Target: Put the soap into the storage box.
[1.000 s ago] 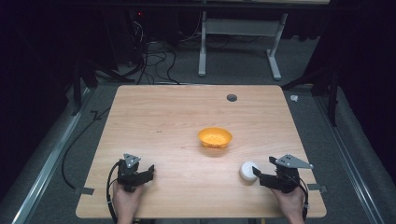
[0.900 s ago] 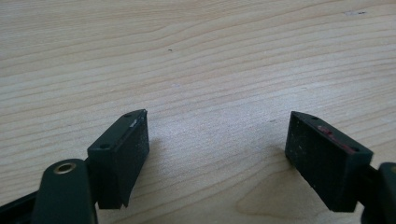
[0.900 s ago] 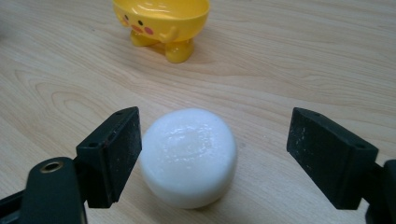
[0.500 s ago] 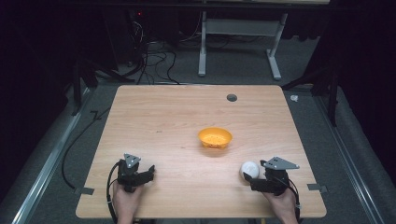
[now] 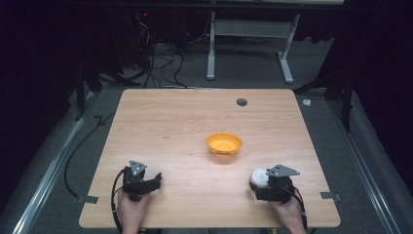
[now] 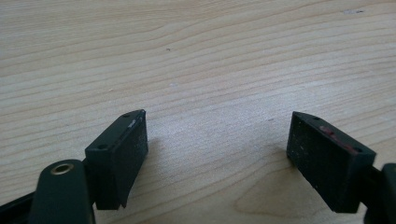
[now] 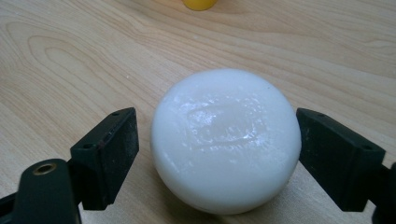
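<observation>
R gripper (image 7: 217, 154): jaws standing wide, flanking a white puck (image 7: 226, 140) w/ a narrow gap each side; not touching, nothing gripped. Puck's underside is sitting out of sight; far edge partly hidden behind gripper body in high view. Puck is looking round, smooth, waxy-glossy, w/ faint rectangular imprint on top, lying on table (image 5: 170, 126) near its front-right corner. L gripper (image 6: 217, 158): jaws spread wide over bare wood, holding nothing, resting near front-left. Pads matte black, blocky, scuffed. Table is showing pale wood grain, dark round hole (image 5: 241, 102) near far edge. Orange bowl (image 5: 224, 144) sitting mid-table, contents hard to make out.
</observation>
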A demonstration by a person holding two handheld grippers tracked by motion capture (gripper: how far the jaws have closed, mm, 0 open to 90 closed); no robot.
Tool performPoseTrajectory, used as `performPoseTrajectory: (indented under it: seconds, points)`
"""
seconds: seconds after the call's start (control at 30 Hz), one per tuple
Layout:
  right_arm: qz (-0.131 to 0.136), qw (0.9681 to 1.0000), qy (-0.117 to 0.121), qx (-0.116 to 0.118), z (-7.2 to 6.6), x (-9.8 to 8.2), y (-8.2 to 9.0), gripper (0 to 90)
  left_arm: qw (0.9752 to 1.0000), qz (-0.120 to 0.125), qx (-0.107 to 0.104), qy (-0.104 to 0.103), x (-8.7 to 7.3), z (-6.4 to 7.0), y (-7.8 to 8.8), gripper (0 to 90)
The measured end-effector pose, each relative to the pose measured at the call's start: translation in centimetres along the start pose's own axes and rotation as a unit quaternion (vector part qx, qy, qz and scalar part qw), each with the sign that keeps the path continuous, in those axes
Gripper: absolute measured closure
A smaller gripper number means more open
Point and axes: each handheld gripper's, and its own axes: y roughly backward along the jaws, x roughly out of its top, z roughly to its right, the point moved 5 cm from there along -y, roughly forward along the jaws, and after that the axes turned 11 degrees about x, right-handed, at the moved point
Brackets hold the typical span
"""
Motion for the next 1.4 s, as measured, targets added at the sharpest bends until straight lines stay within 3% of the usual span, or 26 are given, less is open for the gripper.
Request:
performPoseTrajectory:
  seconds: [0.33,0.57,0.9,1.4]
  points:
    - [-0.008,1.0000,0.001,-0.004,0.3,-0.5,-0.7,22.7,1.0000,0.000,-0.001,-0.001,0.0,0.0,0.0,20.9]
    - [0.001,1.0000,0.004,-0.003,0.4,-0.6,-0.7,23.2,1.0000,0.000,-0.001,0.000,0.0,0.0,0.0,20.9]
    - [-0.005,1.0000,0.002,0.000,0.5,-0.4,-0.7,23.5,1.0000,0.000,-0.002,-0.001,0.0,0.0,0.0,20.8]
    - [0.014,0.9998,0.008,0.010,0.1,1.5,0.3,23.6,1.0000,0.000,-0.002,0.001,0.0,0.0,0.0,20.7]
